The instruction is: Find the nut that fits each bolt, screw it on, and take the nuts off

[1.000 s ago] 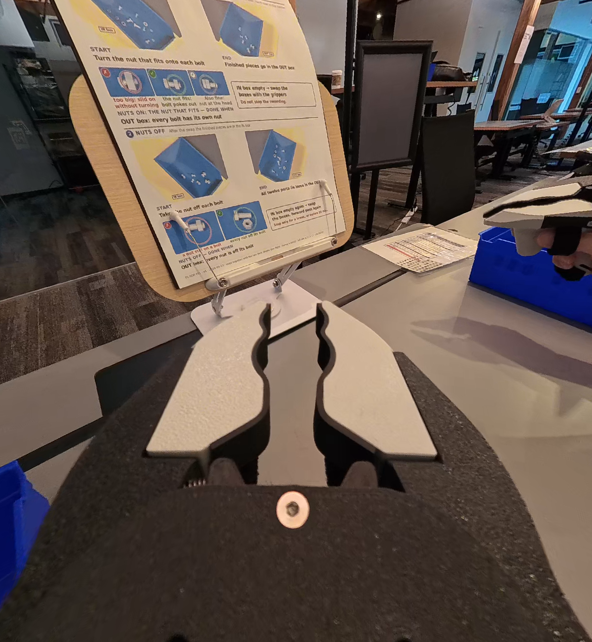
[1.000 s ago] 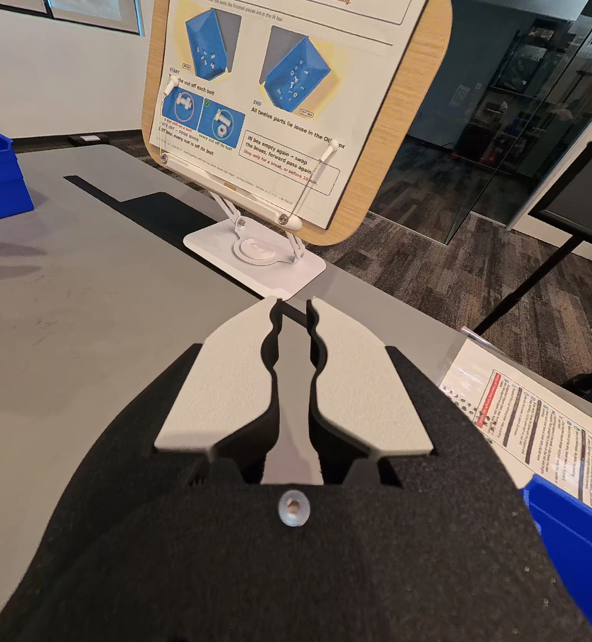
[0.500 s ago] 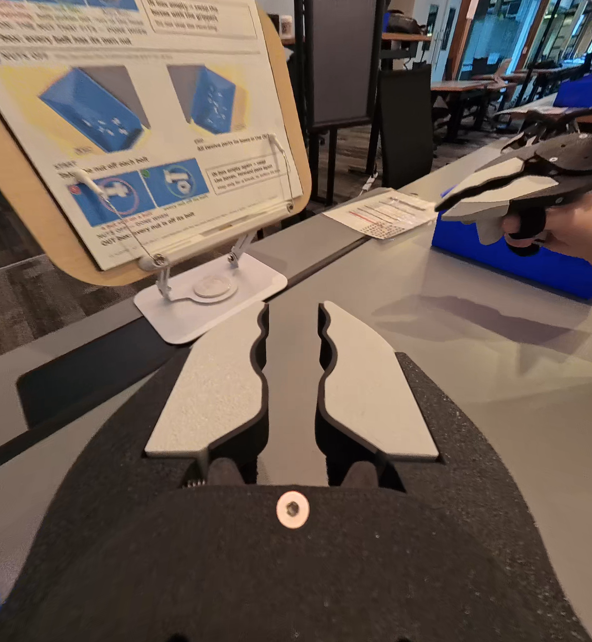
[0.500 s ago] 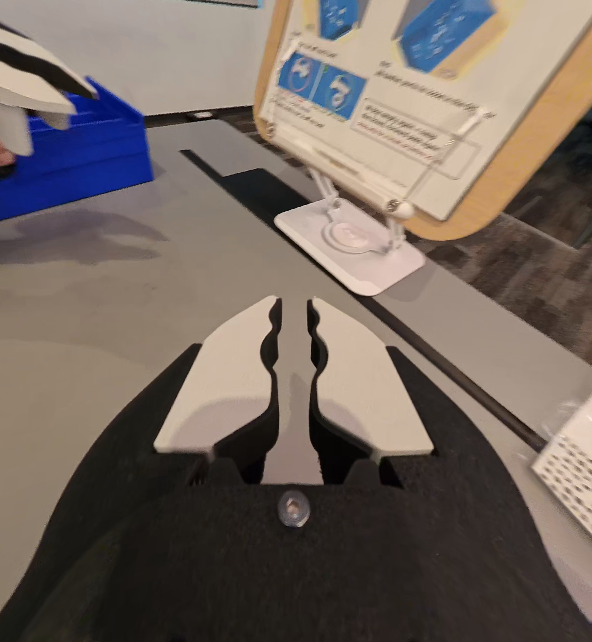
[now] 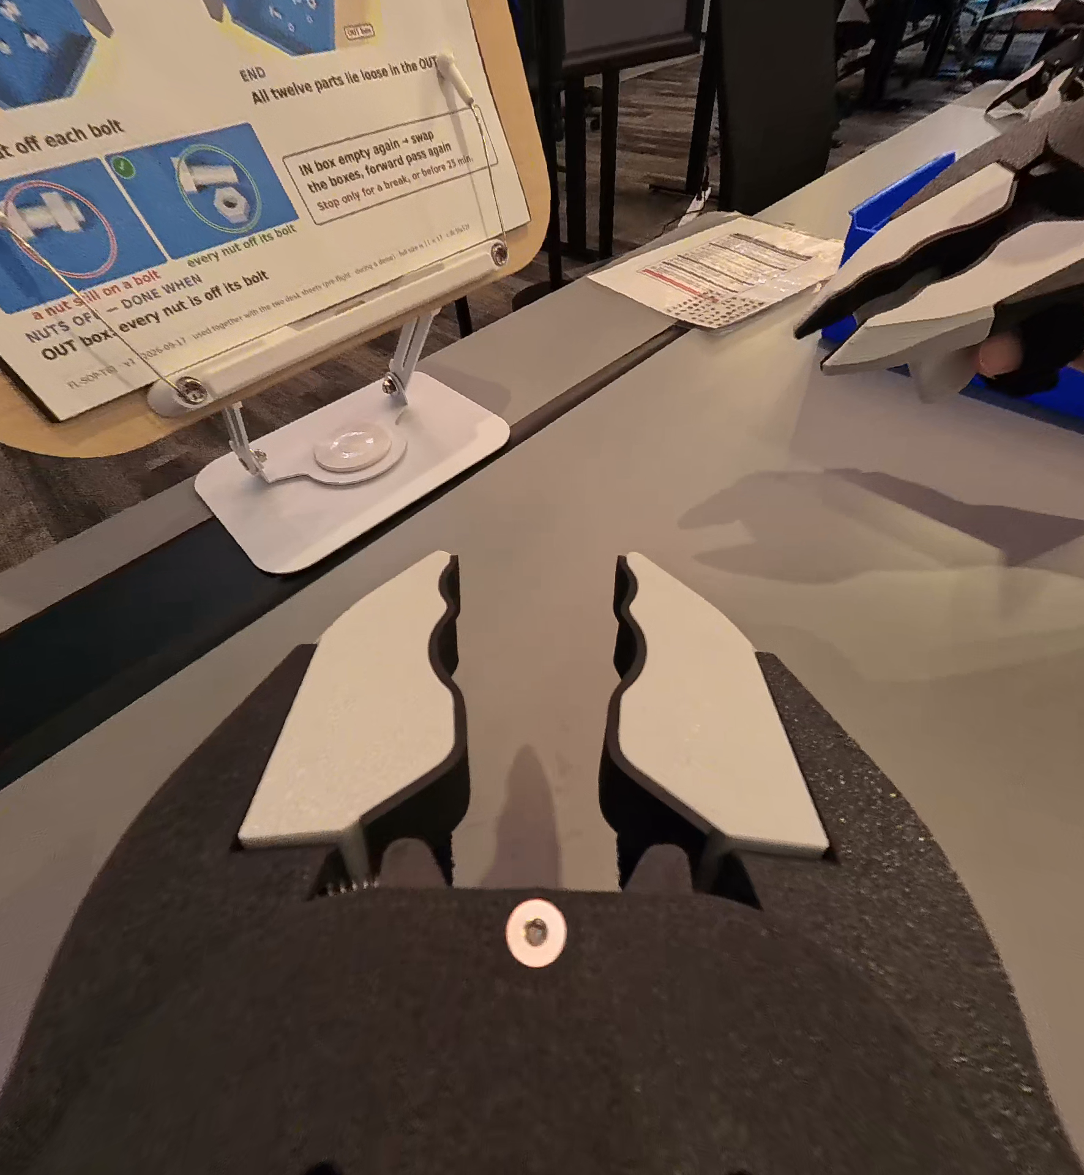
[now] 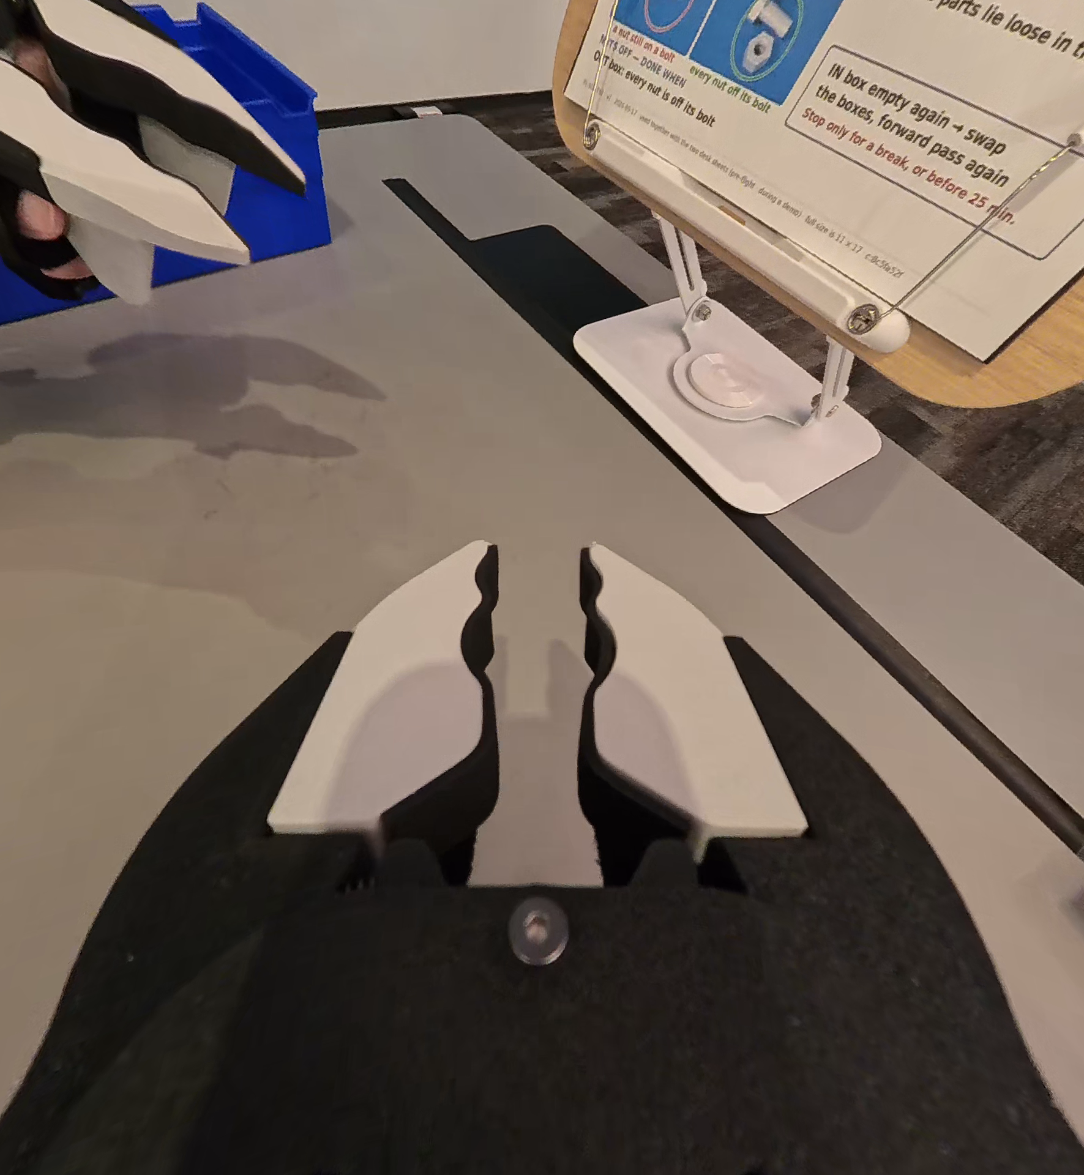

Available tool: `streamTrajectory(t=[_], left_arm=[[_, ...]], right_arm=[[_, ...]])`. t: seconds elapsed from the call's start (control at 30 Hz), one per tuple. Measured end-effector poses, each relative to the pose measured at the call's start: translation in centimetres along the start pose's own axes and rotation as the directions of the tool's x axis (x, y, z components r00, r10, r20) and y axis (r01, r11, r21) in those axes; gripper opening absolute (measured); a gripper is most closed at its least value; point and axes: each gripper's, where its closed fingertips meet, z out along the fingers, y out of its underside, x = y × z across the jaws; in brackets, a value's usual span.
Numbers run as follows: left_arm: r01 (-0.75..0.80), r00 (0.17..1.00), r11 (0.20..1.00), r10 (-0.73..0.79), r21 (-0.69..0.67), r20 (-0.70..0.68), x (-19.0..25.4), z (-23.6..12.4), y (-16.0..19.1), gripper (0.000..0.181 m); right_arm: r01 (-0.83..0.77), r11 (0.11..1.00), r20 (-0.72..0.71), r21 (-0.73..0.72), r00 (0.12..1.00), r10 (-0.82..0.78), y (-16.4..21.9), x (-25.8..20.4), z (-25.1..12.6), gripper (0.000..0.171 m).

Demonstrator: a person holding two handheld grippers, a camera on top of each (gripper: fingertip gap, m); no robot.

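No bolts or nuts show in either view. In the left wrist view my left gripper [image 5: 536, 563] is open and empty, low over the bare grey table [image 5: 653, 496]. My right gripper [image 5: 812, 348] comes in from the right, held by a gloved hand, in front of a blue bin [image 5: 873, 219]. In the right wrist view my right gripper [image 6: 539, 553] is open with a narrower gap and empty, over the table [image 6: 335, 572]. The left gripper [image 6: 272, 216] shows at upper left in front of another blue bin [image 6: 259, 82]. The bins' insides are hidden.
An instruction board [image 5: 240, 191] on a white stand base [image 5: 361, 470] stands at the table's far edge; it also shows in the right wrist view [image 6: 844, 127]. A laminated sheet [image 5: 717, 273] lies beside the right bin. A dark seam [image 6: 908, 687] runs across the table. The tips of one gripper are about 20 cm away from the tips of the other.
Both grippers have tipped down and moved toward the middle of the table, nearer each other. The left jaws have opened wider; the right jaws have opened slightly.
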Motion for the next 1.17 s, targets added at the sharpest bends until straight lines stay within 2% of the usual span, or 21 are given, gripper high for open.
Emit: streamTrajectory(t=[0.37,1.17], left_arm=[[-0.028,0.999,0.999,0.028,-0.025,0.017,0.0,0.1,0.2,0.043],[0.010,0.998,0.997,-0.015,0.078,0.064,-2.0,-2.2,-1.9,0.034]], right_arm=[[-0.009,0.999,-0.010,-0.030,1.000,0.008,0.9,0.5,0.4,0.018],[-0.002,0.999,-0.023,-0.038,1.000,0.001,1.1,0.7,0.5,0.016]])
